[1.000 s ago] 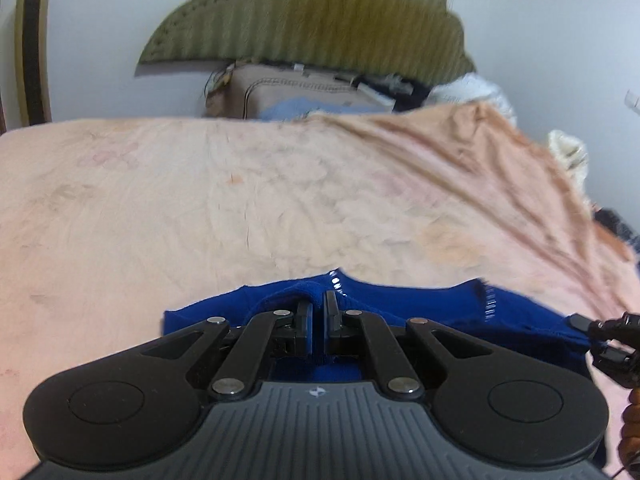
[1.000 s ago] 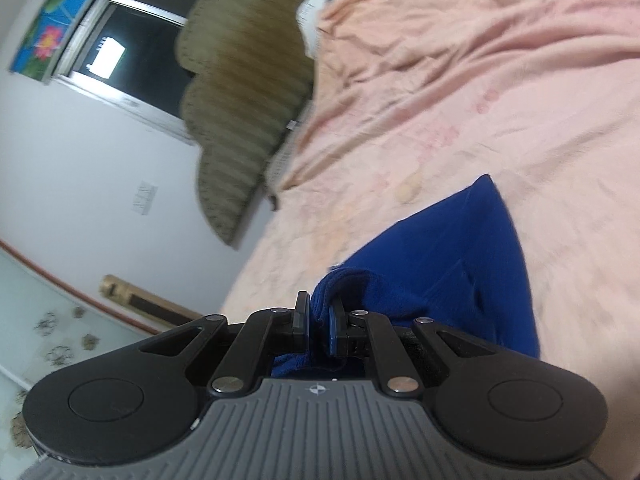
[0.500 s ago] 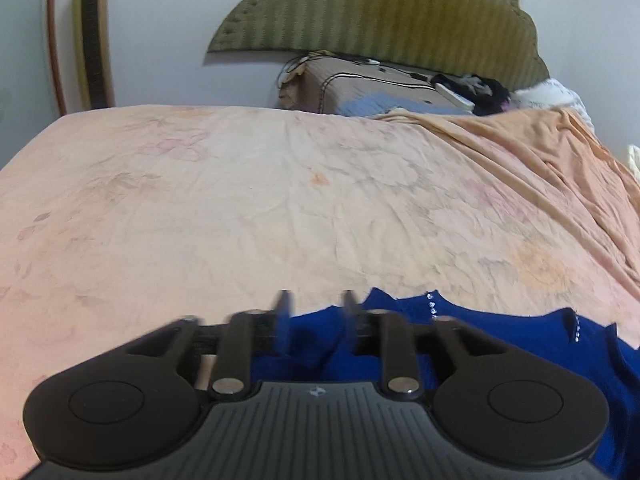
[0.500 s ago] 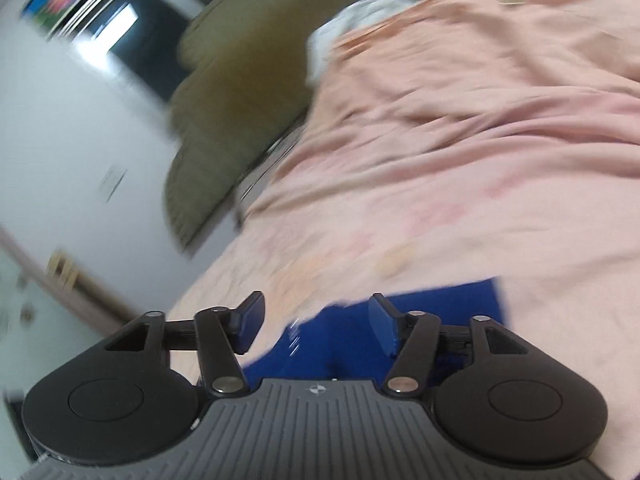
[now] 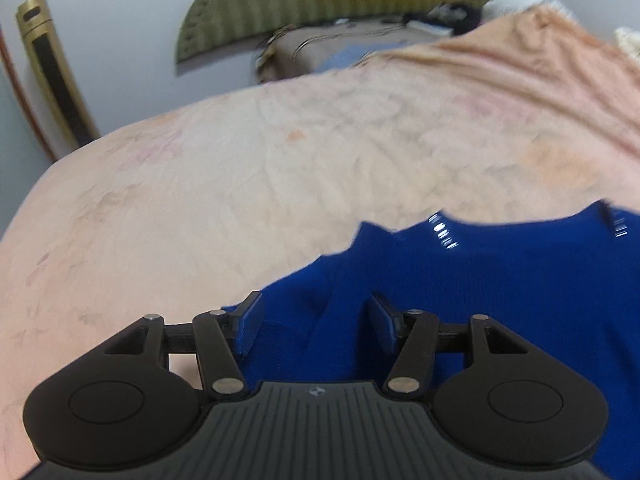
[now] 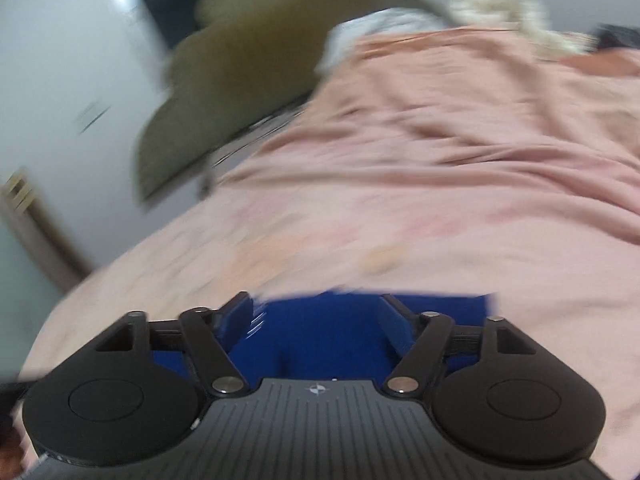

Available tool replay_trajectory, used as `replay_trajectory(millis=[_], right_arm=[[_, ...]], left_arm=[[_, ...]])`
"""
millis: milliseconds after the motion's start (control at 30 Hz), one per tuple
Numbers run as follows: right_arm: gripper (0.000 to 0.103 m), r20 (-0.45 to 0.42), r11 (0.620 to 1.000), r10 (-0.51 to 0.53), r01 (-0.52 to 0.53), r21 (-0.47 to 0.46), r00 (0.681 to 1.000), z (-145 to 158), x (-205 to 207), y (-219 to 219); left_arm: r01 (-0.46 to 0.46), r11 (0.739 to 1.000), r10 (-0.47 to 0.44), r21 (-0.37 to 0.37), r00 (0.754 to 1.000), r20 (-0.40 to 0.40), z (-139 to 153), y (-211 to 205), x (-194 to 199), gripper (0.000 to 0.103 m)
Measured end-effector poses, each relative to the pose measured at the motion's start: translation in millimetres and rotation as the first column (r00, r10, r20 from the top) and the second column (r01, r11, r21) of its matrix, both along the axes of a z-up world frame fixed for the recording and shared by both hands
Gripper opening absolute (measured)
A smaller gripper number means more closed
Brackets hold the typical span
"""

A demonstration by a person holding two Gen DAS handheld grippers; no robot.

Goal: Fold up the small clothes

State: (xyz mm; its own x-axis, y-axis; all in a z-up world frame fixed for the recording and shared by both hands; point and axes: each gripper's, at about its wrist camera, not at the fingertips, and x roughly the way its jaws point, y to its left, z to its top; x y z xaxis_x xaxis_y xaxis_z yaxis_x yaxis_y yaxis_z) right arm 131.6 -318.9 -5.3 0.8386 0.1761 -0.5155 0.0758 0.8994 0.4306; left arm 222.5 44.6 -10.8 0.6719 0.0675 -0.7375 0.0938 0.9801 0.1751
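A small royal-blue garment (image 5: 500, 280) with shiny studs lies on the pink bedsheet (image 5: 240, 184). In the left wrist view it fills the lower right, and my left gripper (image 5: 316, 320) hangs open just above its left part, holding nothing. In the right wrist view the same blue garment (image 6: 340, 332) shows as a strip right under my right gripper (image 6: 316, 320), which is open and empty too. That view is blurred by motion.
An olive padded headboard (image 5: 320, 4) and a brown suitcase (image 5: 340, 48) stand at the far end of the bed. A rumpled peach blanket (image 5: 540, 64) covers the right side. A gold-and-black stand (image 5: 48, 72) is by the left wall.
Both grippers were shut on the blue garment a second ago. They have opened and let it go onto the sheet, and both have pulled back slightly.
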Motion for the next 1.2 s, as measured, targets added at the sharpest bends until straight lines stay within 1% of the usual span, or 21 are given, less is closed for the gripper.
replay_trajectory(millis=[33,67,100,133,200,233,300,367,400,500,567,600,667,700,767,833,900,967,1033,1100,1200], right_arm=[[0.079,-0.021,0.998,0.058,-0.058,-0.01,0.998,-3,5,7],[0.079,-0.05,0.997,0.078,-0.079,-0.019,0.996,-7,9,13],[0.079,-0.082,0.997,0.058,-0.062,-0.043,0.995,-10,15,19],[0.079,-0.113,0.996,0.0,-0.01,-0.087,0.994,-13,16,22],[0.08,-0.143,0.975,-0.156,0.129,-0.179,0.977,-12,16,20],[0.082,-0.131,0.969,-0.189,0.164,-0.183,0.973,-8,11,18],[0.082,-0.084,0.978,-0.164,0.151,-0.143,0.983,-1,-1,20],[0.093,-0.045,0.987,-0.089,0.082,-0.141,0.995,5,-13,36],[0.095,-0.038,0.987,-0.046,0.039,-0.154,0.998,7,-20,45],[0.097,-0.057,0.974,0.106,-0.115,-0.194,0.993,5,-38,73],[0.097,-0.088,0.959,0.159,-0.175,-0.221,0.983,0,-46,87],[0.097,-0.108,0.954,0.149,-0.172,-0.247,0.983,-3,-48,90],[0.097,-0.152,0.94,0.077,-0.122,-0.318,0.985,-11,-46,89],[0.097,-0.157,0.932,0.036,-0.09,-0.352,0.987,-12,-48,88],[0.097,-0.141,0.929,-0.012,-0.041,-0.367,0.99,-9,-56,83],[0.098,-0.115,0.941,-0.018,-0.022,-0.337,0.993,-4,-69,82],[0.1,-0.092,0.948,0.0,-0.029,-0.316,0.996,-2,-82,86],[0.101,-0.098,0.94,0.007,-0.04,-0.339,0.995,-7,-89,92],[0.101,-0.122,0.923,-0.001,-0.046,-0.382,0.992,-14,-94,98],[0.101,-0.142,0.916,-0.011,-0.047,-0.399,0.99,-20,-99,101],[0.1,-0.129,0.903,-0.031,-0.027,-0.428,0.991,-21,-109,103]], left_arm=[[-0.02,0.999,0.02,0.031,1.0,0.007,-3,-2,0,0.058],[-0.031,0.998,0.03,0.054,0.999,0.02,-2,-5,-4,0.058],[-0.04,0.996,0.037,0.078,0.999,0.034,0,-7,-9,0.058],[-0.044,0.995,0.04,0.094,0.998,0.042,4,-8,-15,0.058],[-0.043,0.994,0.038,0.097,0.998,0.045,11,-8,-26,0.064],[-0.037,0.995,0.034,0.088,0.998,0.045,13,-7,-32,0.065],[-0.031,0.996,0.028,0.081,0.999,0.043,15,-6,-41,0.066],[-0.039,0.996,0.036,0.079,0.999,0.038,14,-6,-51,0.066],[-0.039,0.997,0.036,0.07,0.999,0.037,13,-5,-56,0.066],[-0.048,0.998,0.047,0.05,0.999,0.022,9,-2,-67,0.066],[-0.051,0.998,0.051,0.041,0.999,0.008,5,0,-73,0.066],[-0.053,0.998,0.053,0.035,0.999,0.003,4,2,-76,0.066],[-0.053,0.998,0.053,0.025,0.999,-0.003,3,5,-82,0.066],[-0.054,0.998,0.054,0.022,0.999,-0.006,3,7,-84,0.066],[-0.059,0.998,0.059,0.016,0.998,-0.008,3,11,-89,0.066],[-0.062,0.998,0.063,0.011,0.998,-0.011,2,14,-93,0.066],[-0.065,0.998,0.065,0.007,0.998,-0.013,2,16,-97,0.066],[-0.065,0.998,0.065,0.003,0.998,-0.013,2,16,-101,0.066],[-0.065,0.998,0.065,0.001,0.998,-0.013,3,19,-107,0.066],[-0.066,0.998,0.066,-0.002,0.998,-0.009,4,21,-114,0.066],[-0.072,0.997,0.072,-0.01,0.997,0.006,6,28,-131,0.066]])
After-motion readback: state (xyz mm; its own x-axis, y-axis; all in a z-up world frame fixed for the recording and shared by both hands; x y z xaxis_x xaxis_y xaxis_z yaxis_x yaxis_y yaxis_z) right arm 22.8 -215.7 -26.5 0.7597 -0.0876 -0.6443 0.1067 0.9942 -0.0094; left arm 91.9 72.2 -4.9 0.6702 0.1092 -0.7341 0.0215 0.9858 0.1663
